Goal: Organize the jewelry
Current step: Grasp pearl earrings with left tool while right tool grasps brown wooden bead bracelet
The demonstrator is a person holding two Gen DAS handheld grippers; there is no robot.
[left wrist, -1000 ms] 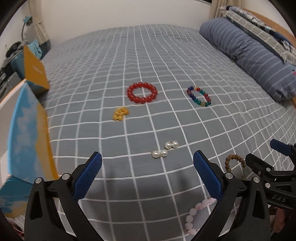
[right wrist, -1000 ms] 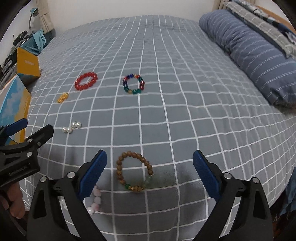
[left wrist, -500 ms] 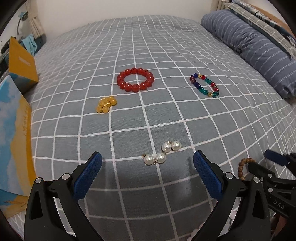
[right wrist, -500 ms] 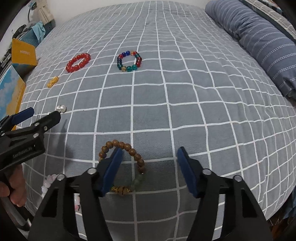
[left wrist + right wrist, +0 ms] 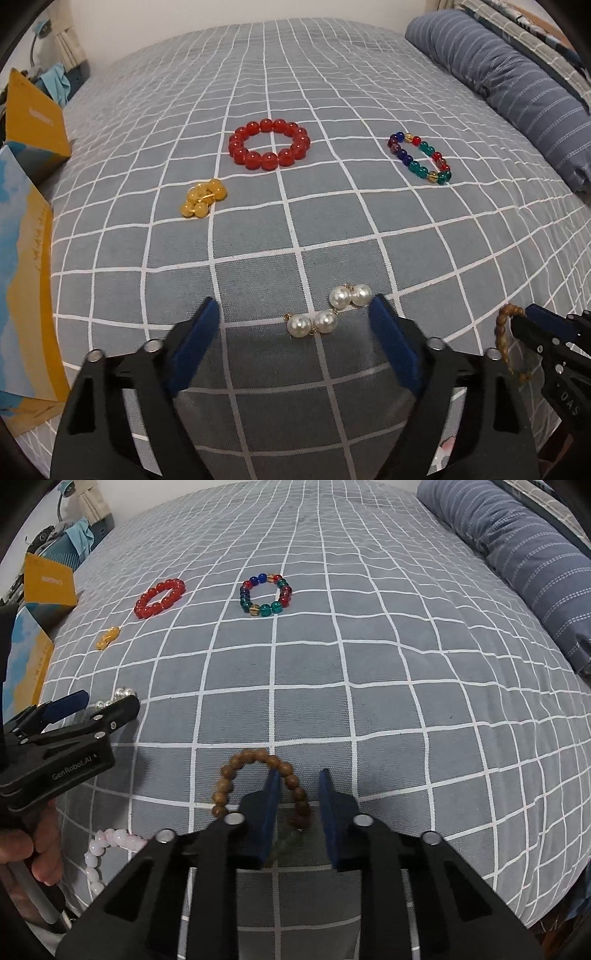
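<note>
Wooden bracelet (image 5: 258, 771) strand between right claw (image 5: 297, 794)

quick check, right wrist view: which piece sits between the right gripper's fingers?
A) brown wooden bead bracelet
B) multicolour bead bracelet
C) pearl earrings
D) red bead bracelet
A. The right gripper has its fingers nearly closed around one side of the brown wooden bead bracelet; the other three pieces lie elsewhere on the checked bedspread.

The pearls (image 5: 330, 312) lie on the bed (image 5: 332, 229). The bead ring (image 5: 269, 144) lies behind them, the pillow (image 5: 517, 85) far right.
</note>
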